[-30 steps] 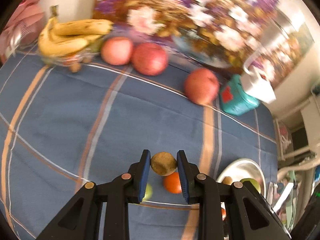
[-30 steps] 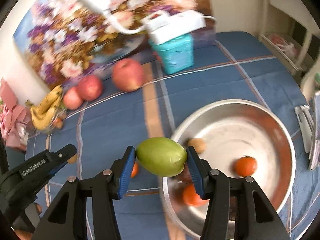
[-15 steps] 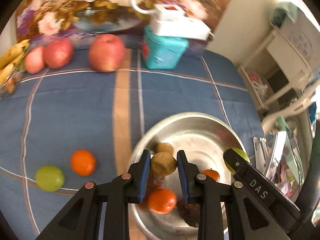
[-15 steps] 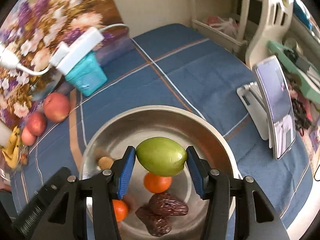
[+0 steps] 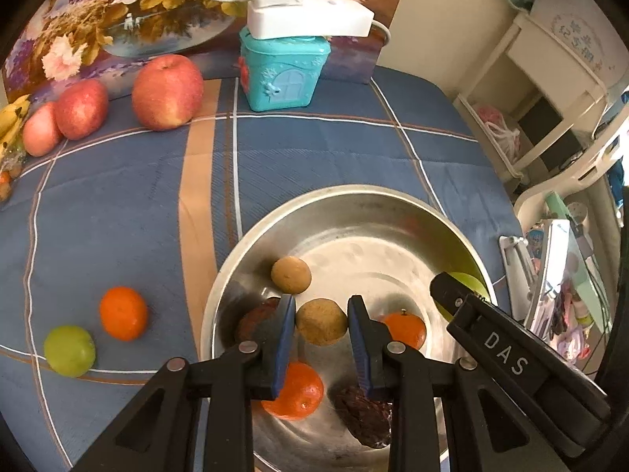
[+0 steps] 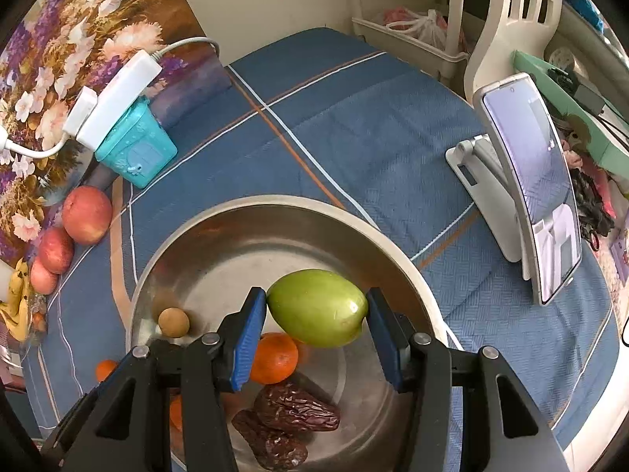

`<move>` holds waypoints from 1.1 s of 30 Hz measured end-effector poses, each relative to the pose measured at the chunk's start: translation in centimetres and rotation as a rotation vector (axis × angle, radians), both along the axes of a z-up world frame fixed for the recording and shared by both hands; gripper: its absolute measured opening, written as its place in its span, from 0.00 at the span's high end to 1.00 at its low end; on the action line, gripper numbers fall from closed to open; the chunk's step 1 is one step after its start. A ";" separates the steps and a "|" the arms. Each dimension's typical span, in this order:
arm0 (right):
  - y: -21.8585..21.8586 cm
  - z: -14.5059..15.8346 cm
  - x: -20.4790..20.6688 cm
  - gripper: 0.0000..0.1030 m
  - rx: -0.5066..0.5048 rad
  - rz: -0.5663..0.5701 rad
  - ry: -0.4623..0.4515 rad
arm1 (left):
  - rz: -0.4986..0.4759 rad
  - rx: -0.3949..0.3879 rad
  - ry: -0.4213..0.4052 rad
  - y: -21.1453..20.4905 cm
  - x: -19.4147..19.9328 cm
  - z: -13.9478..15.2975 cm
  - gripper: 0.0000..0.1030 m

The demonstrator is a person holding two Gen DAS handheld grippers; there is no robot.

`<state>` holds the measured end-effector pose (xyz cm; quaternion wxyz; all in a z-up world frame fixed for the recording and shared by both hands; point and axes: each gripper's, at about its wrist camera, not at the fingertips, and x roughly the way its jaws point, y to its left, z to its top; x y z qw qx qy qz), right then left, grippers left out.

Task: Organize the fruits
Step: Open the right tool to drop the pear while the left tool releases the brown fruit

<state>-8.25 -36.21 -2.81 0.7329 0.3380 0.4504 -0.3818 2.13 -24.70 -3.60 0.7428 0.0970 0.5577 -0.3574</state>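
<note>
My left gripper (image 5: 321,327) is shut on a small round brown fruit (image 5: 321,321) and hangs over the steel bowl (image 5: 354,200). In the bowl lie another brown fruit (image 5: 291,274), two oranges (image 5: 405,328) (image 5: 295,391) and dark dates (image 5: 365,413). In the right wrist view my right gripper (image 6: 317,308) is shut on a green oval fruit (image 6: 317,307), also above the steel bowl (image 6: 243,212). The right gripper's black finger (image 5: 511,358) shows at the right of the left wrist view. On the cloth left of the bowl sit an orange (image 5: 123,313) and a green fruit (image 5: 69,350).
Three red apples (image 5: 167,85) and bananas (image 5: 10,122) line the back left, beside a teal box (image 5: 281,74) with a white power strip (image 5: 310,19) on top. A phone on a stand (image 6: 530,196) stands right of the bowl. A floral picture (image 5: 118,8) backs the table.
Both grippers swung right from over the cloth to above the bowl, each still holding its fruit, and sank a little toward it.
</note>
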 end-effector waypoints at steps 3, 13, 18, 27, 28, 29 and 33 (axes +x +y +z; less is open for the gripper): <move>0.1 -0.1 0.0 0.47 -0.001 0.001 0.007 | -0.002 0.001 0.006 0.0 0.1 -0.1 0.71; 0.2 0.0 0.3 0.47 -0.015 0.010 0.011 | 0.008 -0.003 0.030 0.3 0.3 -0.3 0.69; 0.3 0.3 0.4 0.47 -0.024 0.014 0.010 | 0.007 -0.004 0.039 0.5 0.4 -0.3 0.67; 1.1 1.2 0.6 0.47 -0.049 0.039 0.023 | 0.053 0.004 0.029 2.1 1.3 0.9 0.67; 1.3 1.3 0.7 0.47 -0.052 0.045 0.023 | 0.062 0.005 0.030 2.4 1.5 0.9 0.67; 1.5 1.4 0.7 0.47 -0.057 0.051 0.025 | 0.074 0.004 0.035 2.8 1.7 1.0 0.67; 2.6 1.9 1.0 0.47 -0.079 0.077 0.035 | 0.122 0.004 0.048 4.1 2.8 1.2 0.66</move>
